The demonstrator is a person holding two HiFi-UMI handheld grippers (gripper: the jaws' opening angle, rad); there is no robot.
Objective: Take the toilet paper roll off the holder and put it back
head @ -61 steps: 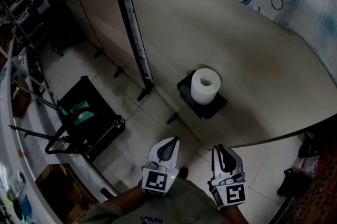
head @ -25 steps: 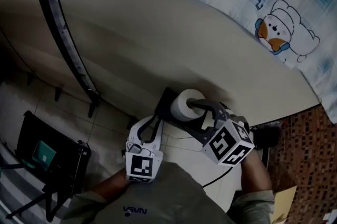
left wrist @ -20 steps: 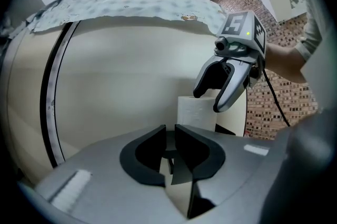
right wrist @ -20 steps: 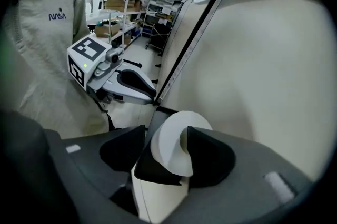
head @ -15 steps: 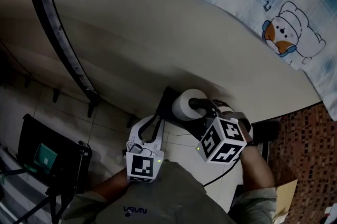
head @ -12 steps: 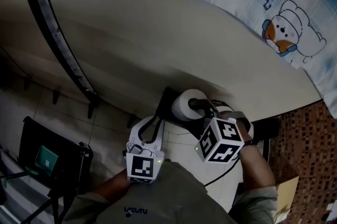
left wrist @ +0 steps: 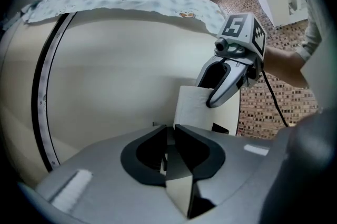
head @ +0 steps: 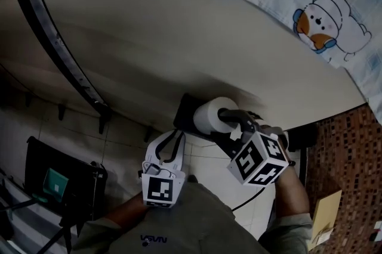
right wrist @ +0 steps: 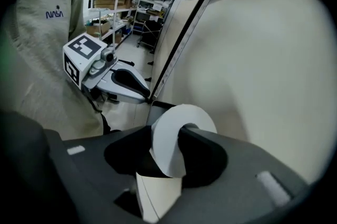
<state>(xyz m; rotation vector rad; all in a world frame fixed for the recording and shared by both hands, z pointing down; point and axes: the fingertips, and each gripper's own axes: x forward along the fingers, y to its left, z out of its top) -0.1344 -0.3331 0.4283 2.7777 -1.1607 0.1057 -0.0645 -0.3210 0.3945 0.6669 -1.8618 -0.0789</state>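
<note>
A white toilet paper roll (head: 209,115) sits on a black holder (head: 186,111) fixed to the beige wall. My right gripper (head: 224,117) is at the roll with its jaws closing. One finger is inside the core and the other outside, so the roll's wall (right wrist: 176,123) is between them, and both look pressed against the paper. In the right gripper view, part of the holder (right wrist: 158,107) shows behind the roll. My left gripper (head: 173,138) hangs just below and left of the holder, shut and holding nothing. In the left gripper view, the roll (left wrist: 190,108) stands just beyond its tips (left wrist: 171,131).
The curved beige wall (head: 179,38) carries a black vertical strip (head: 59,50). A checked cloth with a cartoon figure (head: 325,20) hangs above. A black case (head: 59,181) stands on the tiled floor at left. Brick-patterned floor (head: 346,145) lies at right. Shelves (right wrist: 113,7) stand further back.
The right gripper rose from low near my body to the roll, and its jaws have narrowed onto the roll's wall. The left gripper has stayed below the holder.
</note>
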